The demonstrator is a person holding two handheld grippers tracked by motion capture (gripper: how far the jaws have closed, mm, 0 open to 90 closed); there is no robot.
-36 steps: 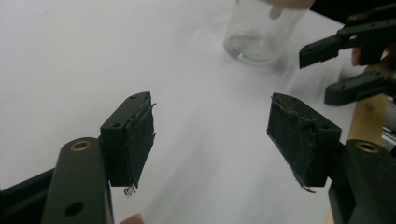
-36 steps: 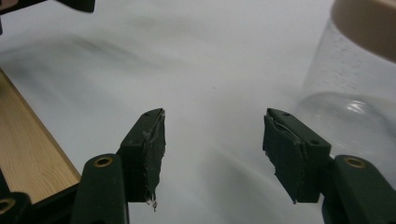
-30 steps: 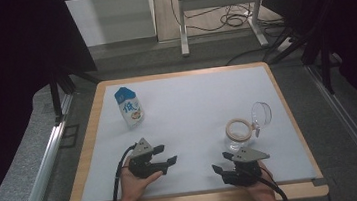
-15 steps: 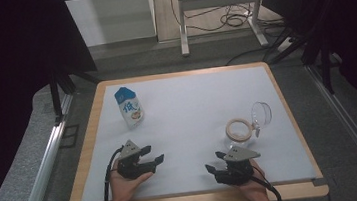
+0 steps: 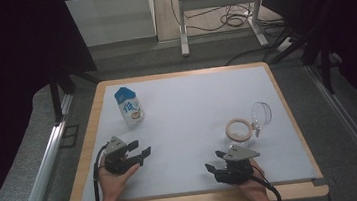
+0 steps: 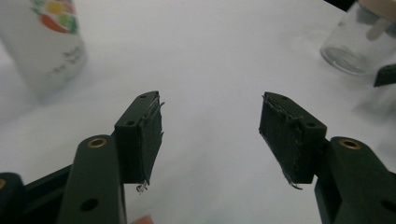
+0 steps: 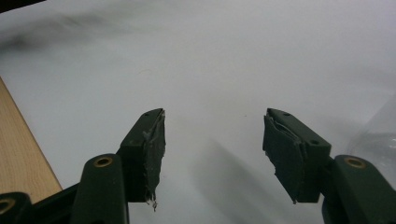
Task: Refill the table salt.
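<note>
The left tongs (image 5: 144,152) have been closing a little but hold nothing. The right tongs (image 5: 215,162) are open and empty too. The glass jar (image 5: 260,116) lies on its side just past the right tongs. It looks slippery and breakable, so grab its round body gently.

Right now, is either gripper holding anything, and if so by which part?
Nothing is held. The left gripper and the right gripper both stand open over the bare white table, apart from the carton and the glass jar.
</note>
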